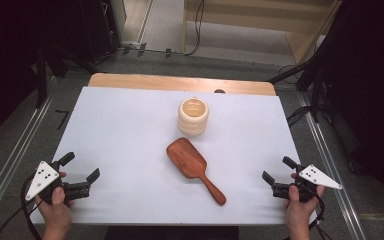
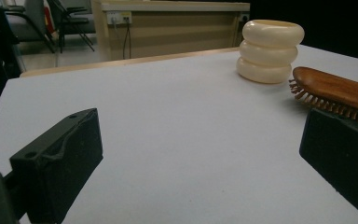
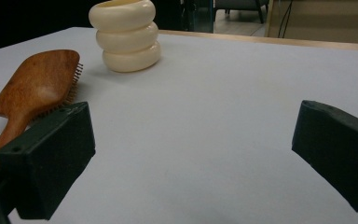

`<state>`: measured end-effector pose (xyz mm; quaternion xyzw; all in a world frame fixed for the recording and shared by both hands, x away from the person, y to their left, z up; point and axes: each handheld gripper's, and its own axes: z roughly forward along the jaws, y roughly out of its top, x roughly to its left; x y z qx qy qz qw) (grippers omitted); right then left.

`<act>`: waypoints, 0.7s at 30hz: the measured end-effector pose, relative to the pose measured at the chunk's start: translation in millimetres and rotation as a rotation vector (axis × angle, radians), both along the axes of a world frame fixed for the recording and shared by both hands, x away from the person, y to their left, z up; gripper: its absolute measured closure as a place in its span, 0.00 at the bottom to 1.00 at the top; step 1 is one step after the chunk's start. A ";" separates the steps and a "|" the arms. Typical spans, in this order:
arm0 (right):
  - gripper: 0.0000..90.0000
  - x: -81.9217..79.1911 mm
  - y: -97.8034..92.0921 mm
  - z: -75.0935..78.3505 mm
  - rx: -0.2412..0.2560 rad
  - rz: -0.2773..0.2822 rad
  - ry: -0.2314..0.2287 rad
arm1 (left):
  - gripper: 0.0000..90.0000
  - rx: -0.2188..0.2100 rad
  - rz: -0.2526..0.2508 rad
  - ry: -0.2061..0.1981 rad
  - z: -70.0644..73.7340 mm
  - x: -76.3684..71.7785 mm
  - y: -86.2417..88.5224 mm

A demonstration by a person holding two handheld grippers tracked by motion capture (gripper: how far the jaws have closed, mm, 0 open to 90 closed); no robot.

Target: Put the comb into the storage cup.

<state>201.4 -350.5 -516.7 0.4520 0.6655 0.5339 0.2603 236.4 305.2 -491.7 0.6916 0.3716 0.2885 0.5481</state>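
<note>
1. While we hold both tools low at the near edge of the table (image 1: 130, 130), nothing is picked up yet. Our left gripper (image 1: 82, 172) sits at the near left corner, and its jaws are spread wide with nothing between them. Our right gripper (image 1: 278, 172) sits at the near right corner, and its jaws are wide and hold nothing too.

2. Between them, a bit farther in, lies the brush (image 1: 194, 168). It rests flat on the table with its bristles down. Its long line runs on a slant: the thin handle points near and to the right, and the wide head points far and to the left.

3. So the handle end is closer to our right gripper, and we think that hand has the shorter reach. In the right gripper view the brush (image 3: 32, 91) lies ahead and to the left of the jaws, handle toward us. In the left gripper view the brush (image 2: 338, 91) is off to the right.

4. Just past the brush head stands the cup (image 1: 193, 116), upright, close to the brush but not touching it.

5. Some bits are hard to see. The handle is cut off by a jaw in both gripper views. We cannot see what is inside the cup.
</note>
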 end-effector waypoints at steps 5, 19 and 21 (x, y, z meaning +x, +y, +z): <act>0.00 -0.1 0.8 1.0 -0.002 0.023 -0.003 | 0.00 0.002 -0.007 0.001 0.4 0.0 -0.5; 0.00 -3.0 8.7 13.8 -0.029 0.024 0.013 | 0.00 -0.006 -0.021 0.005 0.2 -0.3 0.0; 0.00 -4.5 12.5 18.4 -0.047 0.034 0.014 | 0.00 -0.005 -0.020 0.004 0.2 -0.3 -0.2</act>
